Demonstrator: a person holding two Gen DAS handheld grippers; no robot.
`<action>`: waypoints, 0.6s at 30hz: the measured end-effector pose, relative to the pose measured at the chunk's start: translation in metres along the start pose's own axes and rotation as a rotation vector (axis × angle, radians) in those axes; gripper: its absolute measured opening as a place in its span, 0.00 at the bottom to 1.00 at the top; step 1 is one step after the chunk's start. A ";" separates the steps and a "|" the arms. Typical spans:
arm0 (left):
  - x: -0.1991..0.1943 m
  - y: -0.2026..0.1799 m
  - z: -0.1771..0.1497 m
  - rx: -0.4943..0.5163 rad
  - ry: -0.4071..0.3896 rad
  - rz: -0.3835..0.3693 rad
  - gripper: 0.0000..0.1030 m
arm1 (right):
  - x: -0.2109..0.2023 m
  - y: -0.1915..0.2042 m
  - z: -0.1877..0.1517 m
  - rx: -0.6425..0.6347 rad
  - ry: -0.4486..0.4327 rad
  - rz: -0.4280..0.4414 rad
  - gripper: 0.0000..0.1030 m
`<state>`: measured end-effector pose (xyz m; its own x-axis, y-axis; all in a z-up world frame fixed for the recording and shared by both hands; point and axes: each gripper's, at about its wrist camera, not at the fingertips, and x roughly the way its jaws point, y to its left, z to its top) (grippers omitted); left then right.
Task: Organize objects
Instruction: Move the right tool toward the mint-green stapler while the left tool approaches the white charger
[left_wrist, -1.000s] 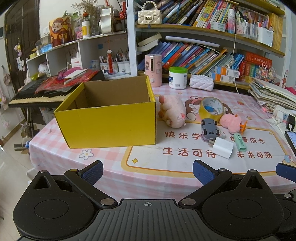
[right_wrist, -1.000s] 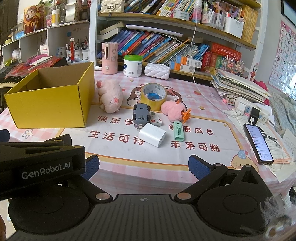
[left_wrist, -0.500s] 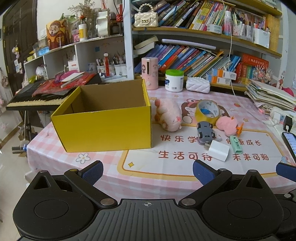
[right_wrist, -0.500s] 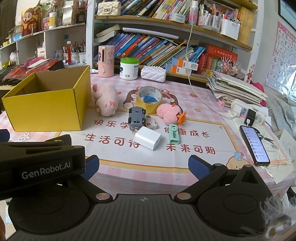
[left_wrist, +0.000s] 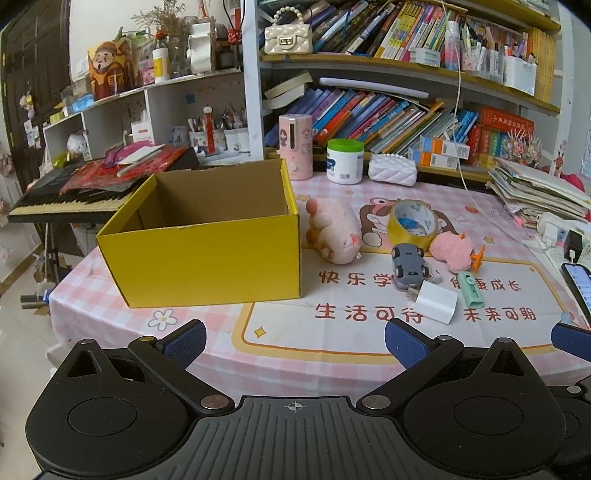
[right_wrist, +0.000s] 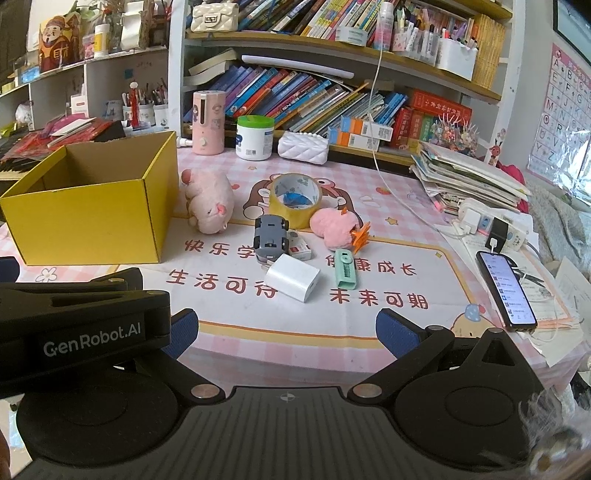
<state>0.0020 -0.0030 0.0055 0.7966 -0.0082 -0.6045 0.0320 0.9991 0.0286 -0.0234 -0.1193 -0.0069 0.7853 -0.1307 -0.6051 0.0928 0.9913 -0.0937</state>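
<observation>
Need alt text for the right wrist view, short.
The open right gripper hovers at the near edge of a pink checked table, holding nothing. Ahead lie a white charger, grey toy car, green clip, tape roll and pink plush pig; an open yellow box sits left.

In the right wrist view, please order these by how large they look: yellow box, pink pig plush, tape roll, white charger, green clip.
1. yellow box, clearly largest.
2. pink pig plush.
3. tape roll and white charger: they look alike, and the charger lies nearer the camera, so I do not rank them.
4. green clip, smallest.
</observation>
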 end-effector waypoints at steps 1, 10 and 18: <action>0.001 0.000 0.000 0.000 0.002 -0.001 1.00 | 0.000 0.000 0.000 0.000 0.000 0.000 1.00; 0.012 0.002 0.004 -0.005 0.018 -0.004 1.00 | 0.012 0.003 0.005 -0.007 0.016 -0.001 1.00; 0.023 -0.003 0.008 -0.008 0.032 -0.008 1.00 | 0.022 -0.001 0.010 -0.011 0.030 -0.009 1.00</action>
<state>0.0254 -0.0067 -0.0020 0.7765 -0.0153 -0.6299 0.0334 0.9993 0.0169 -0.0002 -0.1225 -0.0127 0.7659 -0.1406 -0.6274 0.0932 0.9898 -0.1081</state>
